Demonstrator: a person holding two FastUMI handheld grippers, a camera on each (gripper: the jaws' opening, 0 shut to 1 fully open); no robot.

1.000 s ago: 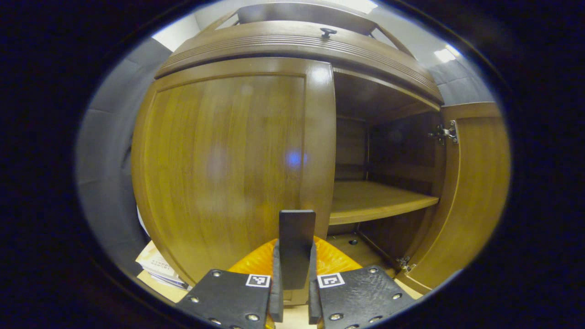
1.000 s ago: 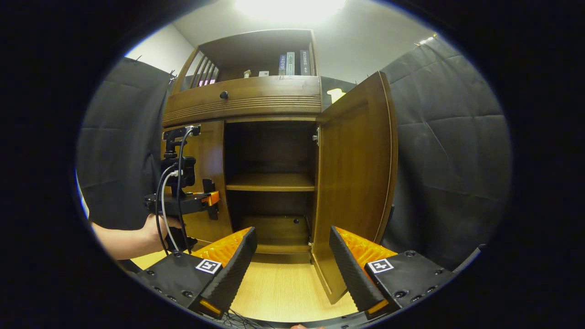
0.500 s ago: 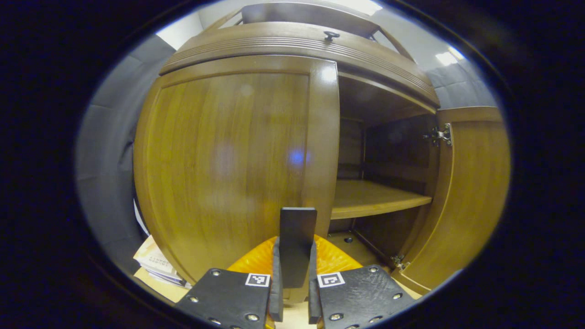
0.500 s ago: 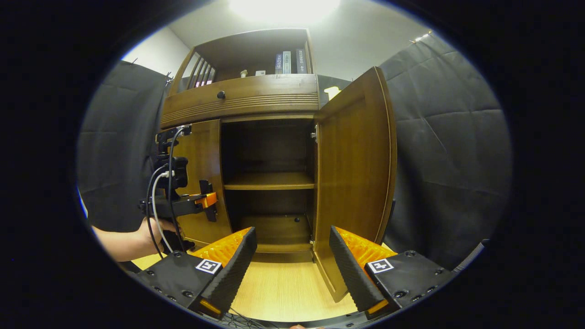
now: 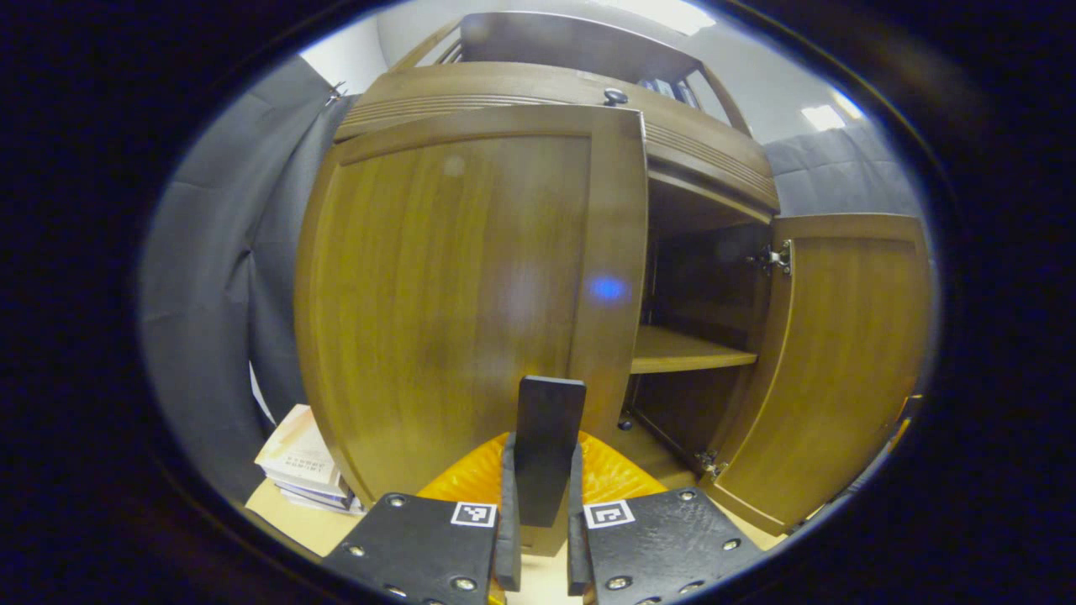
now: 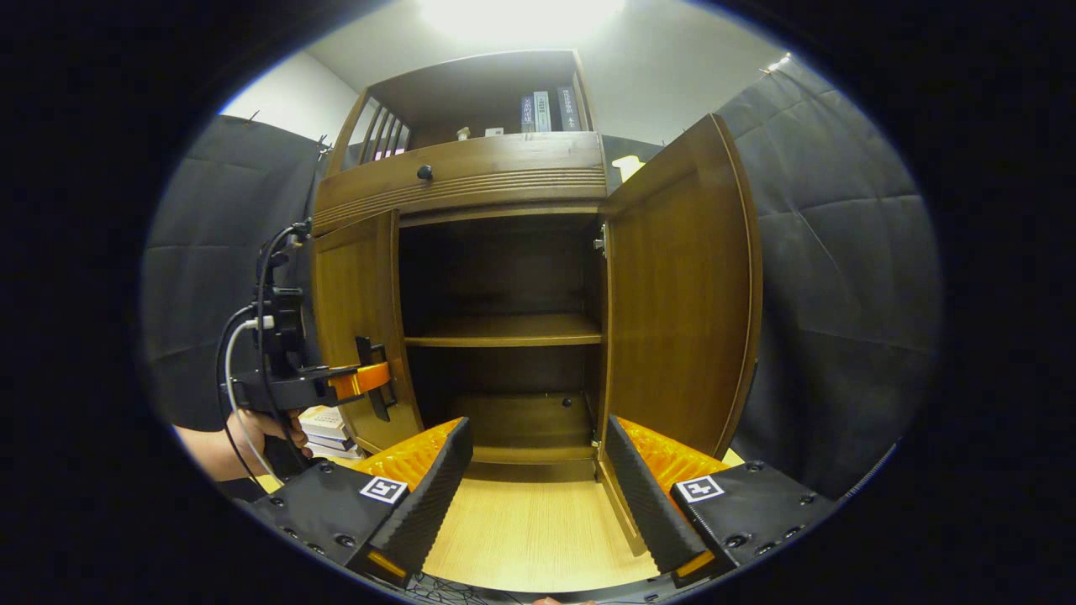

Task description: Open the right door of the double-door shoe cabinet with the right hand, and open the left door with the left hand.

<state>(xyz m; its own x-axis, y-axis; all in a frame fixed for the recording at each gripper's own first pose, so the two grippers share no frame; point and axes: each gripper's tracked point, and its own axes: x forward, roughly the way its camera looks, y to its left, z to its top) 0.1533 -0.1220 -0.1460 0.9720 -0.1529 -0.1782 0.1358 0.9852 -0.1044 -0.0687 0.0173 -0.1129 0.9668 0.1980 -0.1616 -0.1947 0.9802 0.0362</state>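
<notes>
Left tool (image 5: 538, 504) clamps narrow on the left door's handle (image 5: 548, 445), giving pull leverage; left door (image 5: 471, 286) partly swung out. Right tool (image 6: 534, 487) gapes wide, holding nothing; right door (image 6: 681, 294) stands fully open.

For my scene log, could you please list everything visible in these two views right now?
Shoe cabinet: one, brown wood, centre.
Right door: one, brown, swung wide open.
Left door: one, brown, partly open.
Handle: one, dark, on left door's edge.
Shelf: one, brown, inside, bare.
Knob: one, dark, drawer front.
Books: several, top shelf.
Book stack: one, pale, floor left of cabinet.
Left gripper: jaws clamped on handle.
Right gripper: jaws open, apart from the cabinet.
Hand: one, holding left gripper.
</notes>
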